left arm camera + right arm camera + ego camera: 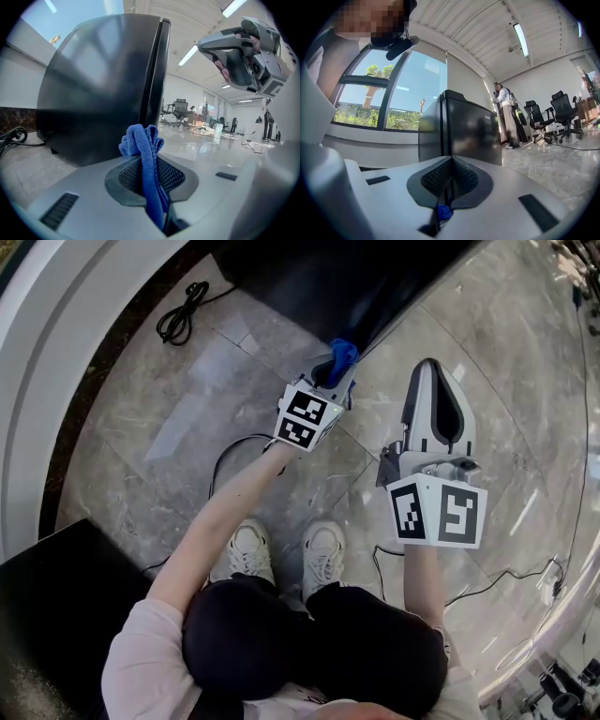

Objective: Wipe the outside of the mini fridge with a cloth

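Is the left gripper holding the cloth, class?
Yes, the left gripper has its jaws shut on the blue cloth, which bunches up above them.

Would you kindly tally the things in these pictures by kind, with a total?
Mini fridge: 1
Blue cloth: 1
Tongs: 2 (left tongs, right tongs)
White shoes: 2 (left shoe, right shoe)
Coiled black cable: 1
Total: 7
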Demonstrator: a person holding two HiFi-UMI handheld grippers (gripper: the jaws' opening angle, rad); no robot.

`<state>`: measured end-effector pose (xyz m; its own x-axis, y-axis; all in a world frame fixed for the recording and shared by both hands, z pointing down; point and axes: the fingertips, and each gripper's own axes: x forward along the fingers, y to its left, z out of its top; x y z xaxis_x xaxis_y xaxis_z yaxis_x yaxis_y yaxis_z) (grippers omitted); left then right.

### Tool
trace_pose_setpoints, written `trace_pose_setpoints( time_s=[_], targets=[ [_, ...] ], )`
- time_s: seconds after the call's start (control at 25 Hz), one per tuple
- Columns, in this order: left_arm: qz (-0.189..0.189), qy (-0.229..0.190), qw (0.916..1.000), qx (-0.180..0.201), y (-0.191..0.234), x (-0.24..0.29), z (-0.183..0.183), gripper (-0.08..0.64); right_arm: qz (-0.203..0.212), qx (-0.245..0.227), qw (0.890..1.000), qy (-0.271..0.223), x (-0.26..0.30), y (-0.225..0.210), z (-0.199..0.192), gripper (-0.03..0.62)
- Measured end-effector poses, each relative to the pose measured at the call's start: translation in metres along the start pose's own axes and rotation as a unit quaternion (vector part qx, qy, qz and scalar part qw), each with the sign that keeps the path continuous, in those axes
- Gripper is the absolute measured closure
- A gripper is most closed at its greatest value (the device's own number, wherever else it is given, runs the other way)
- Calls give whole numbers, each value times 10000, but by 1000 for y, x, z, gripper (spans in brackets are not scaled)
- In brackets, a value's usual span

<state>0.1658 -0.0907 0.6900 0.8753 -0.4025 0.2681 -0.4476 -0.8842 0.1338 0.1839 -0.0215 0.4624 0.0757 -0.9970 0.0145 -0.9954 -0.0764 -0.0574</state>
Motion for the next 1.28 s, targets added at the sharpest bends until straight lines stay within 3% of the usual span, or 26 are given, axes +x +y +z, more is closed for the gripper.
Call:
trace_pose_setpoints(
  time_s=[0.12,0.28,0.44,0.56,0.72,0.88,1.08,1.2,1.28],
  targets=[
    [-175,-60,9997,166,-16,-1,6,500,8,-18,10000,-42,-1,2,3,580],
    [-94,-350,9993,33,-21,-16,23,500,42,-31,10000,-85,-6,6,6,580],
    [369,-811,9956,-289,2,-49,51,500,125,-36,9999,-69,-7,14,5,580],
    [849,-1201,9880,-478,34,-79,81,500,263,-50,9996,-107,-2,28,6,580],
    [1342,-1818,9741,-5,64,-129,136,500,506,64,9987,-90,13,52,-1,580],
    [1472,-2227,9626,453,64,-169,173,500,689,307,9971,75,26,72,-11,580],
    [1387,-2388,9603,388,63,-187,182,500,735,449,9962,117,48,83,-10,580],
    [1487,-2208,9634,322,75,-195,179,500,804,313,9963,23,61,90,5,580],
    [1623,-2214,9607,418,92,-200,190,500,883,220,9958,-37,73,93,15,580]
  ],
)
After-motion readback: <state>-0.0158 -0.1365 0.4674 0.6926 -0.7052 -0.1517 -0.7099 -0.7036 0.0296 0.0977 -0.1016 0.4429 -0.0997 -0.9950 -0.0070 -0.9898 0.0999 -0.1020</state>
